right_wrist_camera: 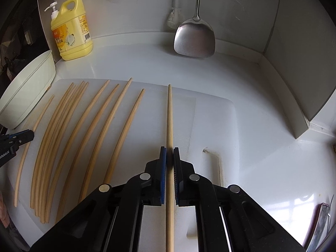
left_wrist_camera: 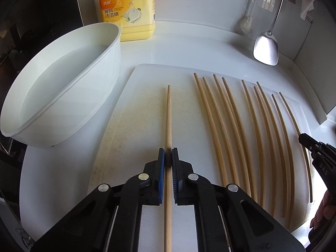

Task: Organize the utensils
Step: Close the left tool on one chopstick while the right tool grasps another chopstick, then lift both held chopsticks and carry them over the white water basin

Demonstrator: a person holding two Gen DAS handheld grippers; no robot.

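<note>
Between the bowl (left_wrist_camera: 61, 88) and the row of loose chopsticks (left_wrist_camera: 247, 142), in the left wrist view, the left gripper (left_wrist_camera: 168, 155) has its blue pads clamped together on a single chopstick (left_wrist_camera: 169, 115), which runs straight ahead along the fingers over the white board (left_wrist_camera: 134, 126). That stick lies apart from the others, probably singled out so it can be lifted without disturbing the row. Nine or so sticks fan across the board to the right, where the other gripper's tip shows at the edge, over the outermost stick. A yellow detergent bottle (left_wrist_camera: 127, 10) and a steel spatula (left_wrist_camera: 266, 50) stand at the back, clear of the work. Over the board's right part (right_wrist_camera: 210, 126), in the right wrist view, the right gripper (right_wrist_camera: 169, 154) is likewise closed on one chopstick (right_wrist_camera: 170, 115), gripped near the thick end so the tip points away. Both grips look matched, seemingly to bring two sticks together as a pair.
</note>
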